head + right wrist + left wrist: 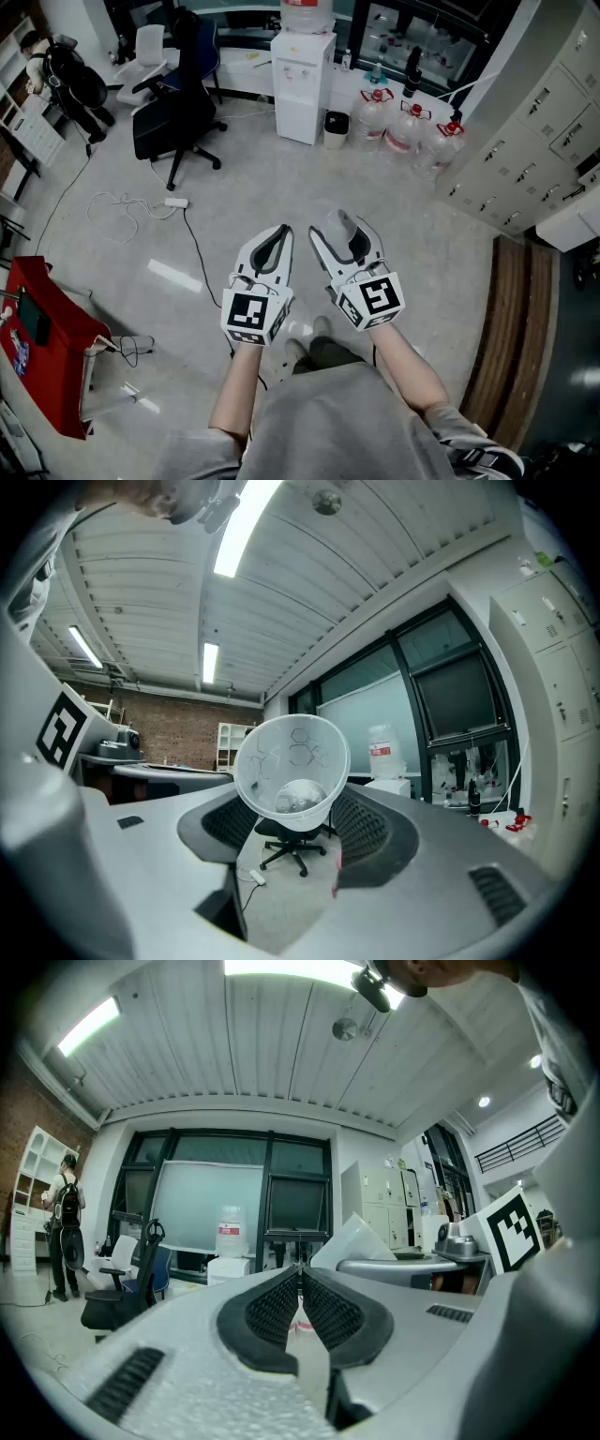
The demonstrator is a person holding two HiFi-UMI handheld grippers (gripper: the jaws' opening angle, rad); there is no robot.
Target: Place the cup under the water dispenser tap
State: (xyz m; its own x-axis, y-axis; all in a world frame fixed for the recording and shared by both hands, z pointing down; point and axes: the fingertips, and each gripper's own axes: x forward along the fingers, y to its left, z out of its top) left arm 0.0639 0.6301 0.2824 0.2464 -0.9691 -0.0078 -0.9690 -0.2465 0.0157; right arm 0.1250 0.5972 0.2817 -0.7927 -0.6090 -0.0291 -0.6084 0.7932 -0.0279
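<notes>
Right gripper view: right gripper (292, 810) clamps the clear cup (292, 761); left gripper (300, 1274) is clenched, empty.

Translucent plastic cup (291, 772) lies sideways, gripped by the right hand-held gripper (296, 808).

Glossy grey floor (281, 197), white water dispenser (302, 89) standing on it, water jugs (405, 128) nearby, black office chair (173, 117), white power strip (176, 202).

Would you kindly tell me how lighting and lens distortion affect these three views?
Head view: even light, a glare streak on the floor. Left gripper view: fisheye curvature, ceiling light blown out. Right gripper view: dark vignetted corners, cup sharp.
</notes>
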